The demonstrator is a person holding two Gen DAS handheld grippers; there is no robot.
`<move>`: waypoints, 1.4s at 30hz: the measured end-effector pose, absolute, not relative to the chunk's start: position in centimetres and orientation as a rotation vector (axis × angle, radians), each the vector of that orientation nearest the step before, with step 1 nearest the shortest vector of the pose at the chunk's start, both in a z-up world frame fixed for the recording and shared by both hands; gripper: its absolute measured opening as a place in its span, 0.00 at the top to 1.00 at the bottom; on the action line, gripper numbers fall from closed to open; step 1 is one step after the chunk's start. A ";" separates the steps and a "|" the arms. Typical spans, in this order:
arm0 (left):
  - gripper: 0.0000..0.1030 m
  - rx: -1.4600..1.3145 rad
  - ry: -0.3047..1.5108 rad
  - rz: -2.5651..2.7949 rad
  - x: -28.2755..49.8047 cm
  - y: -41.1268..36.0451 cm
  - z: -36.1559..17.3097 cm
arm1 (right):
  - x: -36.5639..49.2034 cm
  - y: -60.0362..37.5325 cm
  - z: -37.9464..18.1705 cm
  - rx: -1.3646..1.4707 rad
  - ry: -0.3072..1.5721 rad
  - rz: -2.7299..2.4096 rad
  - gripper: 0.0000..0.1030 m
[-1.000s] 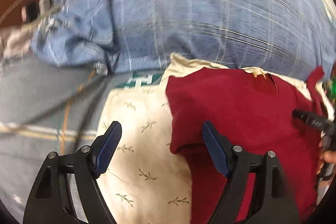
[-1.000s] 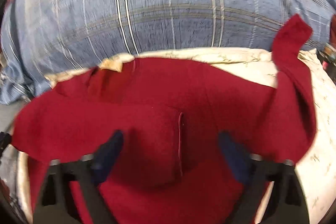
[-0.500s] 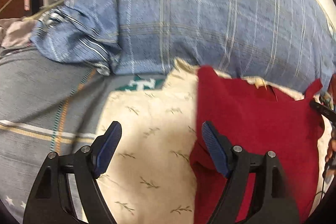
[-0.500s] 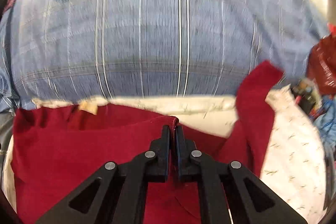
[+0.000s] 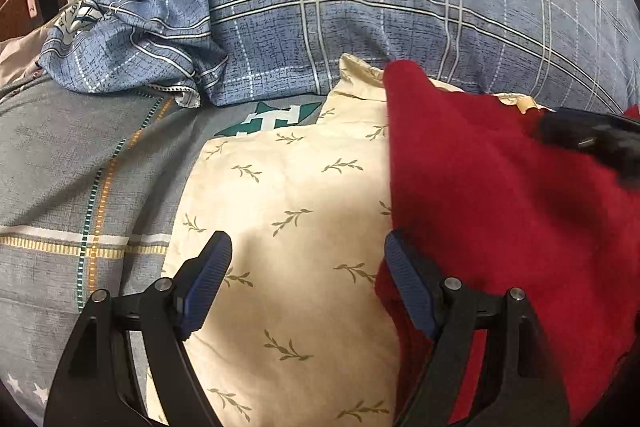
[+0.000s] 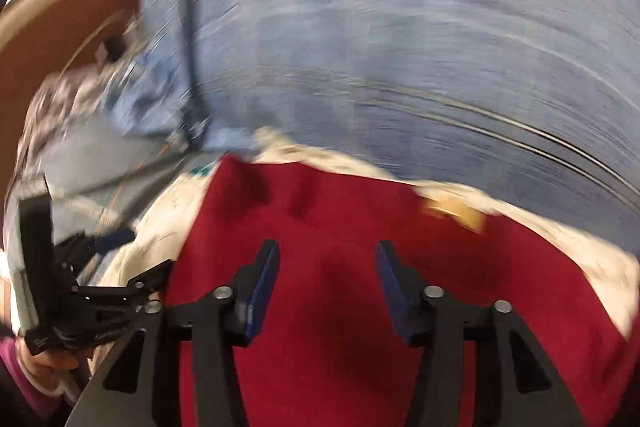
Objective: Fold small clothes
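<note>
A dark red garment (image 5: 500, 211) lies folded on a cream leaf-print pillow (image 5: 288, 211), against a blue plaid quilt (image 5: 360, 7). The left gripper (image 5: 308, 283) hovers released at its left edge; the right gripper (image 6: 326, 285) is opening above it, empty. A good next fold likely needs both pinching one edge evenly.

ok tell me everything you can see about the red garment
The red garment is a plain deep-red piece of soft, slightly fuzzy-looking fabric, no print visible. It lies partly folded on a cream leaf-print pillow, its left edge running straight up to a raised corner near the blue plaid bedding. The open left gripper sits at its lower left edge; the right gripper, jaws opening, hovers over it without gripping.
</note>
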State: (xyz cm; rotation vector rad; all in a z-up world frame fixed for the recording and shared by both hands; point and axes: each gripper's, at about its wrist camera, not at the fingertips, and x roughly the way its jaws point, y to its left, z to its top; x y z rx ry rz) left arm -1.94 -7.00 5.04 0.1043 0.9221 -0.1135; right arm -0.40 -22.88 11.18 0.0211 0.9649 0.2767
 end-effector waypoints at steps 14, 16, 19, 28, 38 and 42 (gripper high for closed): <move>0.23 0.020 0.866 -0.105 -1.1 -5.7 6.6 | 2.9 -19.1 8.1 -0.144 0.992 0.332 0.97; 0.23 0.009 0.844 -0.120 -1.3 -5.8 7.0 | 3.5 -20.0 7.6 -0.107 1.005 0.274 0.97; 0.23 0.019 0.829 -0.146 -1.5 -6.4 7.2 | 3.7 -20.4 6.4 -0.046 1.031 0.262 0.90; 0.23 0.046 0.836 -0.174 -1.6 -7.7 6.9 | -2.3 -21.6 9.8 0.051 0.950 0.274 0.67; 0.23 0.047 0.829 -0.178 -1.9 -8.0 7.2 | -4.6 -20.4 8.1 0.033 1.014 0.252 0.67; 0.23 0.036 0.816 -0.190 -2.1 -8.1 7.7 | -6.6 -22.4 9.2 0.015 0.986 0.191 0.57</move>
